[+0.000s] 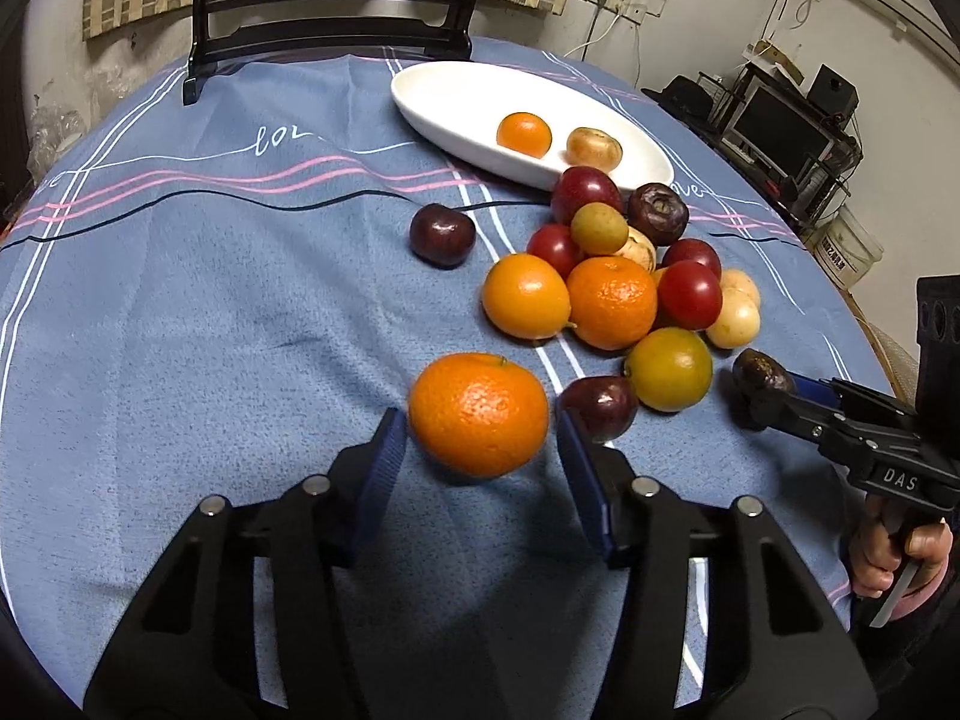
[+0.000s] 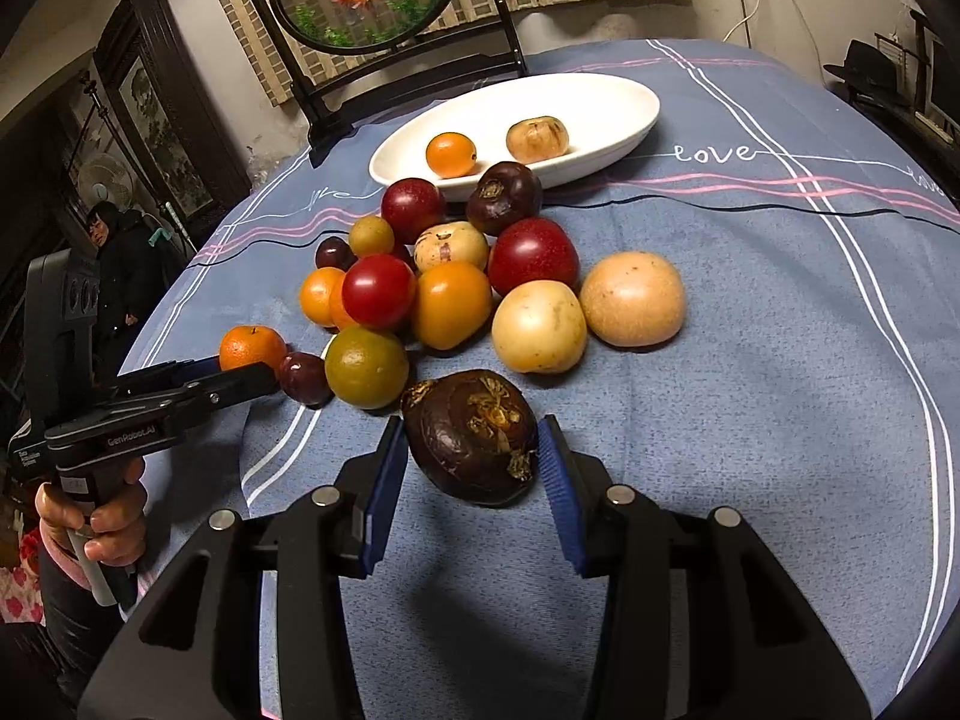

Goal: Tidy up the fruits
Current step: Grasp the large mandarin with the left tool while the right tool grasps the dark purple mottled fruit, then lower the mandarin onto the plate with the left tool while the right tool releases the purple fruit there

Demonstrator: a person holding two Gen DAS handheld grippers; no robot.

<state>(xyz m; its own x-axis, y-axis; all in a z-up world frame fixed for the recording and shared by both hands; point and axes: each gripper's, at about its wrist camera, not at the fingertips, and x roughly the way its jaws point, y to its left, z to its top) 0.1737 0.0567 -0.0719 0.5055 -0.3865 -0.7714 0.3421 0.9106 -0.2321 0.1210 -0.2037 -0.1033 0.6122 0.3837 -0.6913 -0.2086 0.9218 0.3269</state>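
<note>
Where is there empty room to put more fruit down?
The white dish is bare right of its brown fruit and left of its small orange. The blue cloth left of the fruit pile is free too. The pile itself is crowded.

- table under a blue striped tablecloth [image 1: 210,312]
- white oval dish [image 1: 456,96] at the far side
- heap of loose fruit [image 2: 456,276] resting on the cloth
</note>
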